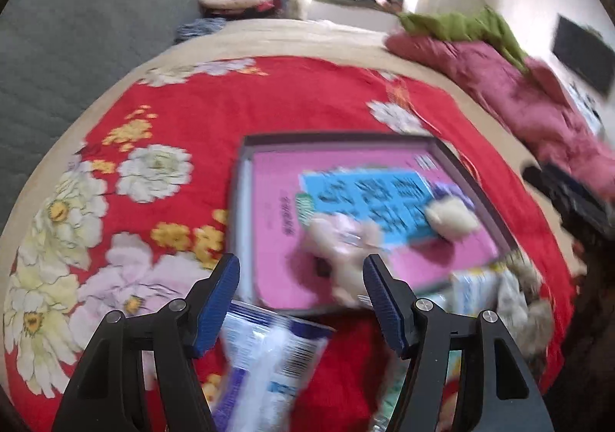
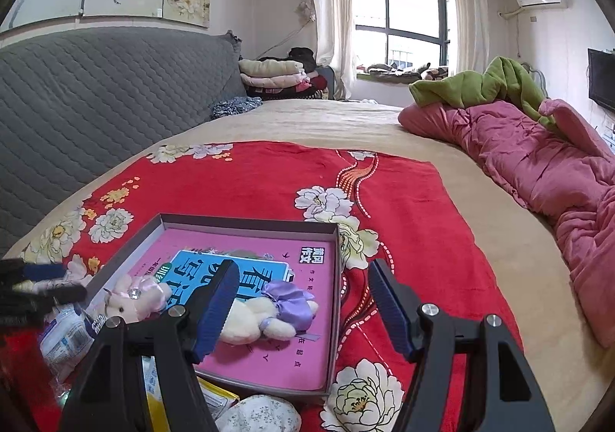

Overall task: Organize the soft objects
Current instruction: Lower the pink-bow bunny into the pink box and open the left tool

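Note:
A shallow grey box (image 1: 338, 138) (image 2: 250, 220) lies on the red flowered blanket (image 1: 230, 97) (image 2: 269, 170), with a pink book and a blue book inside. Two plush bears rest on the books: a pink bear (image 1: 338, 243) (image 2: 134, 297) and a cream bear with a purple bow (image 1: 449, 216) (image 2: 261, 313). My left gripper (image 1: 301, 270) (image 2: 57, 282) is open over the box's near edge, and the pink bear lies just beyond its tips. My right gripper (image 2: 303, 270) is open above the box's near right part, its left finger beside the cream bear.
A tissue packet (image 1: 269, 355) (image 2: 65, 332) lies in front of the box, near a flowered cloth item (image 2: 261, 412). A pink quilt (image 2: 538, 163) and green blanket (image 2: 480, 86) lie at the right. The grey headboard (image 2: 96, 93) runs along the left, folded bedding (image 2: 273, 74) behind.

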A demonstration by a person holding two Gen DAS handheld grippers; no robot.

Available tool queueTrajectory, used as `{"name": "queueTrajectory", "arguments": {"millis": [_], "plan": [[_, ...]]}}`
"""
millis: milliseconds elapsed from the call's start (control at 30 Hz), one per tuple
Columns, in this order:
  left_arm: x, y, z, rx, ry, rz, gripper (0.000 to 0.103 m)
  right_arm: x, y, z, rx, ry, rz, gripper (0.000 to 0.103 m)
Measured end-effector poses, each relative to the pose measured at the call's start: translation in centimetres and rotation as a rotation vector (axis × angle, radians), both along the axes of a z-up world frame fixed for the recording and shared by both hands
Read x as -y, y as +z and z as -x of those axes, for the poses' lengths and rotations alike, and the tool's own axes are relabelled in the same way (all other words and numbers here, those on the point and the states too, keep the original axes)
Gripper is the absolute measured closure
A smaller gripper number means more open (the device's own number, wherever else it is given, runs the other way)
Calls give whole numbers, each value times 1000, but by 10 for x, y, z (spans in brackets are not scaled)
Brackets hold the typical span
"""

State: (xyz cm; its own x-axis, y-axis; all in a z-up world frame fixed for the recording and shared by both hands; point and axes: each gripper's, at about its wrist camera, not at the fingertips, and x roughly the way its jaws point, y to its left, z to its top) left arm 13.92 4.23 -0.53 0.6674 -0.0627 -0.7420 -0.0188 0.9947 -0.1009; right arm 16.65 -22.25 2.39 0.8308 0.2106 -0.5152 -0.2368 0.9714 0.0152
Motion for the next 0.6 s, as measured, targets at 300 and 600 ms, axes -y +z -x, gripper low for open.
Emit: {"name": "queueTrajectory", "arguments": {"millis": [300, 600], "plan": [[40, -22, -6, -59, -105, -69, 35, 4, 0, -1, 3, -12, -5, 34], [21, -38, -34, -91, -32, -82, 35, 5, -2, -2, 0, -10, -11, 34]]}}
